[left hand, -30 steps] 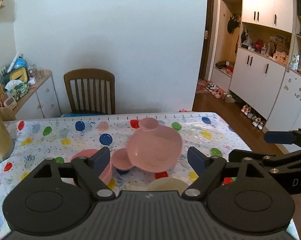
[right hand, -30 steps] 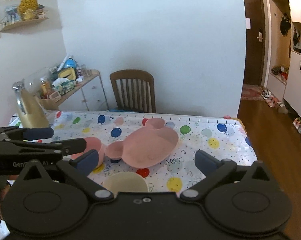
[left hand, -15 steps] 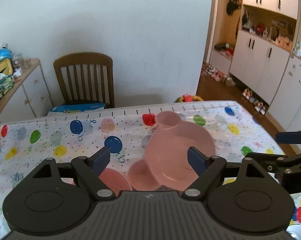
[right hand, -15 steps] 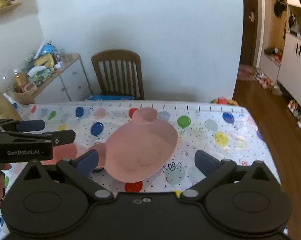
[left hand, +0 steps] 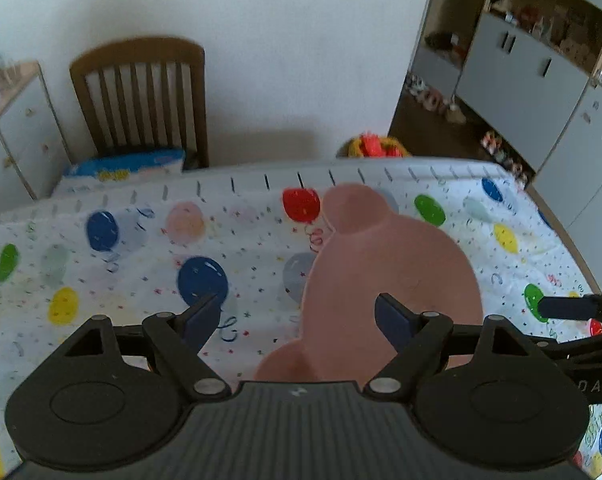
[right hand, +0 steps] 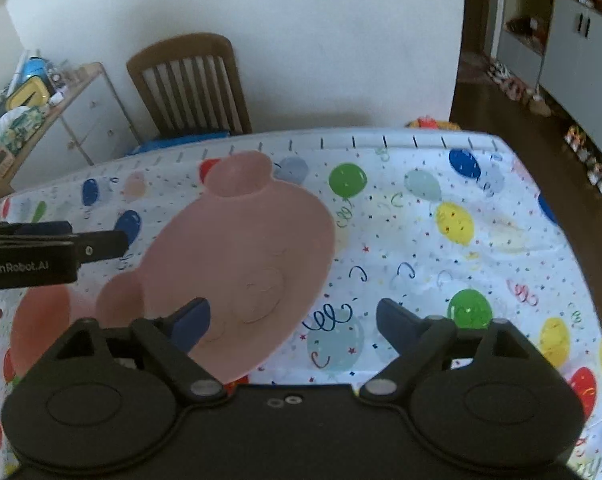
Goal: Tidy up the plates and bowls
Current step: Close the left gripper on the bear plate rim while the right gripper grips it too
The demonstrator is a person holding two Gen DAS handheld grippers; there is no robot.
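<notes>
A pink bear-shaped plate (left hand: pixel 385 280) with two round ears lies on the balloon-print tablecloth (left hand: pixel 121 256); it also shows in the right wrist view (right hand: pixel 245 256). My left gripper (left hand: pixel 299 316) is open and empty, hovering over the plate's left edge. My right gripper (right hand: pixel 293 320) is open and empty above the plate's right edge. A pink bowl (right hand: pixel 41 324) sits left of the plate, partly hidden under the left gripper's fingers (right hand: pixel 97 246).
A wooden chair (left hand: pixel 141 96) stands behind the table's far edge with a blue package (left hand: pixel 129 164) on its seat. A cabinet with clutter (right hand: pixel 29 104) is at far left. White cupboards (left hand: pixel 541 64) and shoes line the right wall.
Both grippers have moved forward and lower over the table, so the pink plate looks larger and closer. The cream bowl has dropped out of view. Both stay open.
</notes>
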